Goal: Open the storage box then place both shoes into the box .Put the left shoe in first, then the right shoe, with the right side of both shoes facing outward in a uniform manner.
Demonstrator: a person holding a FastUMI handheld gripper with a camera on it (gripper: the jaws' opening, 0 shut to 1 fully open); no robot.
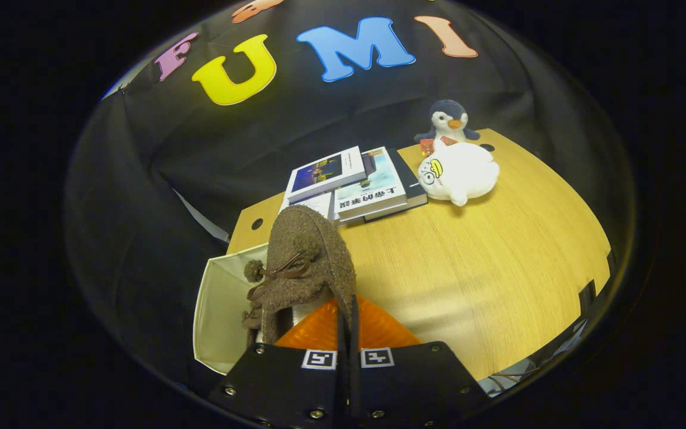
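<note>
The gripper (348,333) is seen closed, its two fingers pressed together on the edge of a brown fuzzy shoe (307,268), which is held up off the table. The shoe hangs toe-up, its bow and pompoms turned leftward, above the open cream storage box (219,304) at the table's near left edge, probably so it can be lowered inside. Whether another shoe already lies in the box cannot be told. Further off on the wooden table (486,268) a stack of books (355,185) is laid, then a white plush toy (459,173) and a penguin toy (447,121) by the far edge.
</note>
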